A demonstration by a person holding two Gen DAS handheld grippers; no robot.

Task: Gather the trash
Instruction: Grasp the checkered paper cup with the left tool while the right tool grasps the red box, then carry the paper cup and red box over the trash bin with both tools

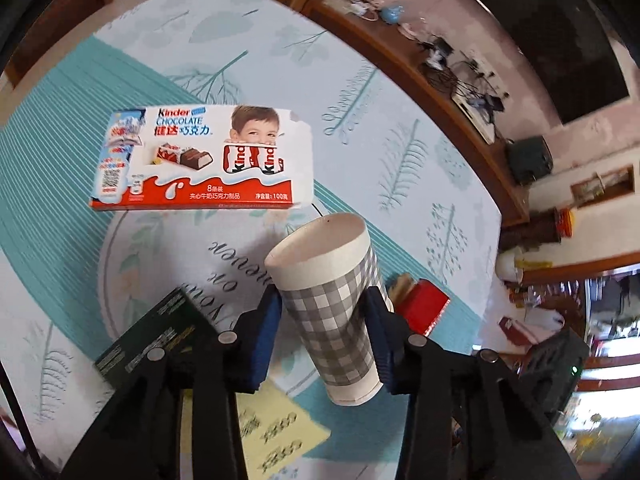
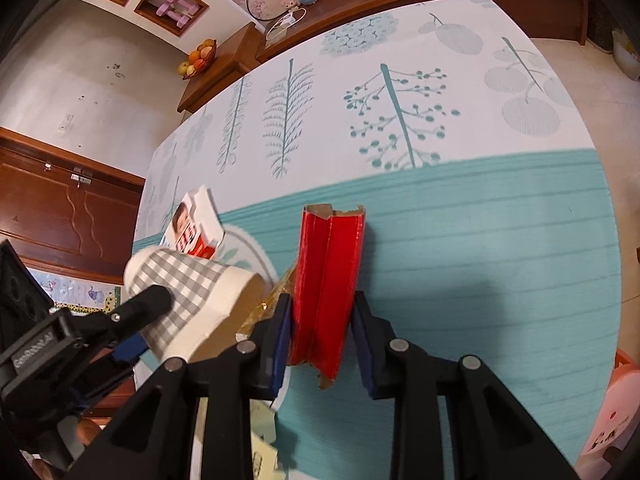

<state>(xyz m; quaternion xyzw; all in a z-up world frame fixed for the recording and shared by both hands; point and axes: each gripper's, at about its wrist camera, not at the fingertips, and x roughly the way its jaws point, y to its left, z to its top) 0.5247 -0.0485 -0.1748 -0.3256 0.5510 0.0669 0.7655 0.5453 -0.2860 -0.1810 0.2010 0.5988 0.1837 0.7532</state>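
The left gripper (image 1: 326, 336), black with blue pads, is filling the bottom of its own view and is closing its fingers partway on a grey-and-white checked paper cup (image 1: 334, 312), both pads pressing on the cup's sides. The cup is tilting, its open mouth pointing toward twelve o'clock and its base toward six, lifted clear of the teal-and-white leaf-printed tablecloth (image 1: 360, 92). At ten o'clock from the cup a white-and-red Kinder chocolate cardboard box (image 1: 200, 156) is lying flat on the cloth. At eight o'clock a dark green flat box (image 1: 148, 332) is lying beside the left finger, and at six o'clock a pale yellow printed paper slip (image 1: 276, 432) is showing under the gripper.

The right gripper (image 2: 322, 340) is squeezing a crumpled red cardboard carton (image 2: 328, 284) between its narrowly parted pads; the carton's torn end is pointing toward twelve o'clock. At nine o'clock in that view the cup is hanging in the left gripper.
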